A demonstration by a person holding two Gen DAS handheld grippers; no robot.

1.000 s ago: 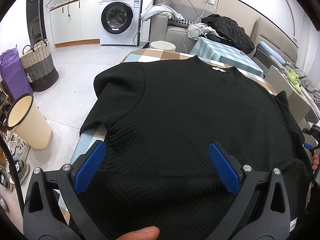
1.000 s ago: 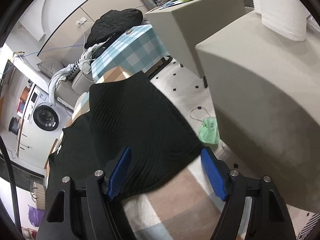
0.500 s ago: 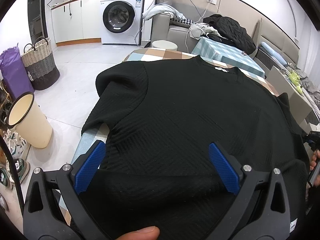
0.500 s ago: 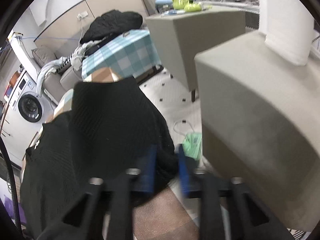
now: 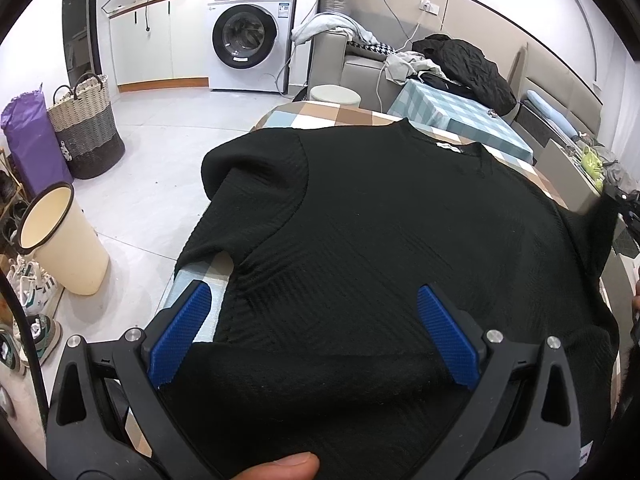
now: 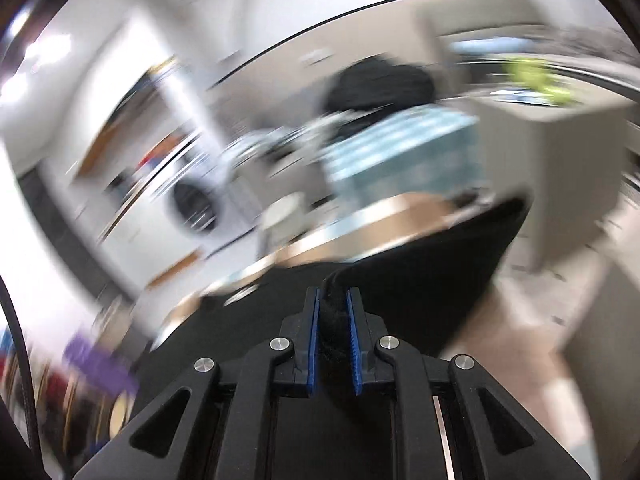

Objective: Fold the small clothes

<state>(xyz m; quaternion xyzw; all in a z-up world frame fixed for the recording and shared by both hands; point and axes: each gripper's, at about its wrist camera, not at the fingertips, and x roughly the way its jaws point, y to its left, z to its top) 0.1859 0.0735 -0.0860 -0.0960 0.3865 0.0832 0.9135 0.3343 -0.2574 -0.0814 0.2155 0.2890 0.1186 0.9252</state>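
A black knit sweater [image 5: 400,220] lies spread flat on a table with a checked cloth [image 5: 320,114], its neck at the far end. My left gripper [image 5: 313,294] is open just above the sweater's near hem, its blue pads [image 5: 180,340] wide apart, and a thumb shows at the bottom edge. In the blurred right wrist view, my right gripper [image 6: 333,294] is shut on a fold of the sweater [image 6: 440,264], held lifted off the table [image 6: 380,220]. The raised sleeve [image 5: 596,216] shows at the right edge of the left wrist view.
On the floor to the left stand a cream bin [image 5: 60,240], a woven basket [image 5: 86,136] and a purple bag [image 5: 28,140], with shoes by the wall. Behind the table are a washing machine [image 5: 248,36], a sofa with clothes [image 5: 464,64] and a checked side table [image 5: 460,116].
My right gripper shut on the sweater's right sleeve edge, then lifted it up and swung it over the table. The left gripper stayed open in place.
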